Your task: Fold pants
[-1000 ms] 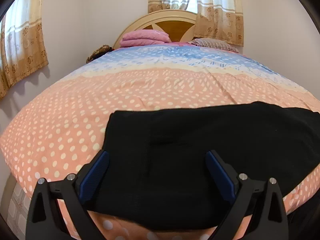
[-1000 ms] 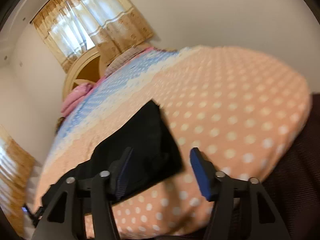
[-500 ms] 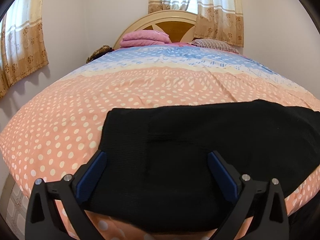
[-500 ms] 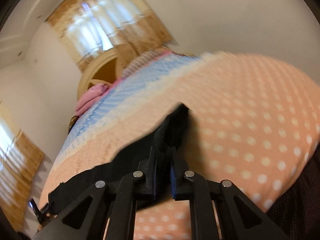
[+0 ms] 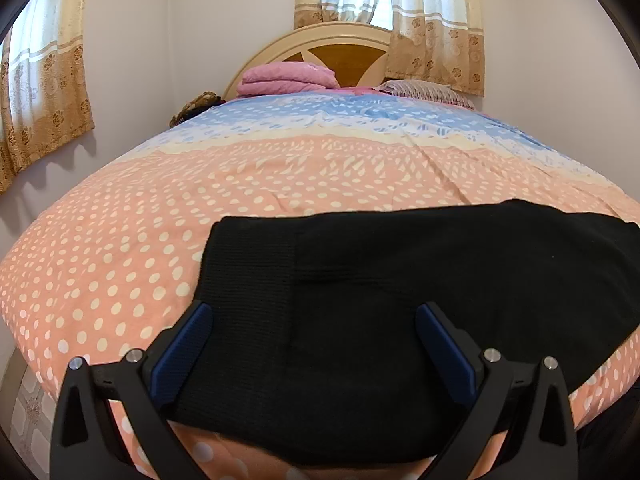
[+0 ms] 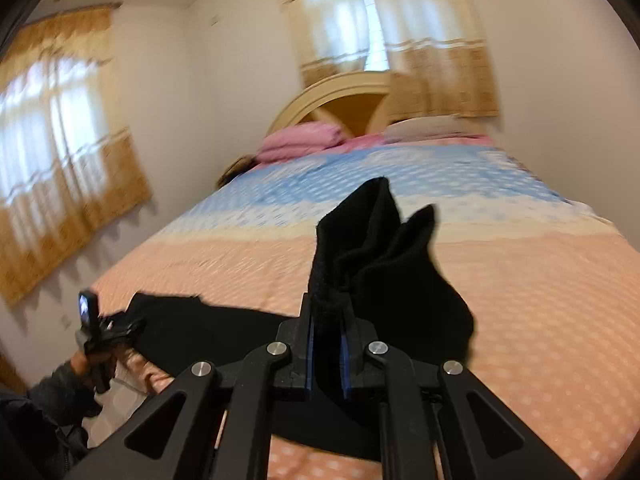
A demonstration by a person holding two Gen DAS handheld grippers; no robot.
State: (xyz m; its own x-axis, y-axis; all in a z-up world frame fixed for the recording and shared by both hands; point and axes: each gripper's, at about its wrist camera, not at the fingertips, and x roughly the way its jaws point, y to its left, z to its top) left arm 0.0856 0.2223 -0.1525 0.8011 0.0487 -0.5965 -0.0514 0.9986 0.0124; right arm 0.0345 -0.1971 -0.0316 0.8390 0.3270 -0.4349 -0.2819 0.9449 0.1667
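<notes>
Black pants (image 5: 400,300) lie flat across the near end of the bed, waistband end to the left in the left wrist view. My left gripper (image 5: 312,328) hovers open just above them, its blue pads (image 5: 180,344) wide apart and holding nothing. In the right wrist view my right gripper (image 6: 328,320) is shut on the far end of the pants (image 6: 376,248), which stands up bunched above the bedspread. The rest of the pants (image 6: 224,328) trails left along the bed edge toward the left gripper (image 6: 100,328) held in a hand.
The bed (image 5: 280,176) has a peach polka-dot and blue bedspread. Folded pink bedding (image 5: 288,76) and a pillow (image 5: 424,90) lie by the wooden headboard (image 5: 336,48). Curtained windows (image 6: 60,152) flank the bed. A person's sleeve (image 6: 52,396) shows at lower left.
My right gripper shut on the pants' end, lifted it and swung left, rolling upright. The left gripper stayed still and open over the pants.
</notes>
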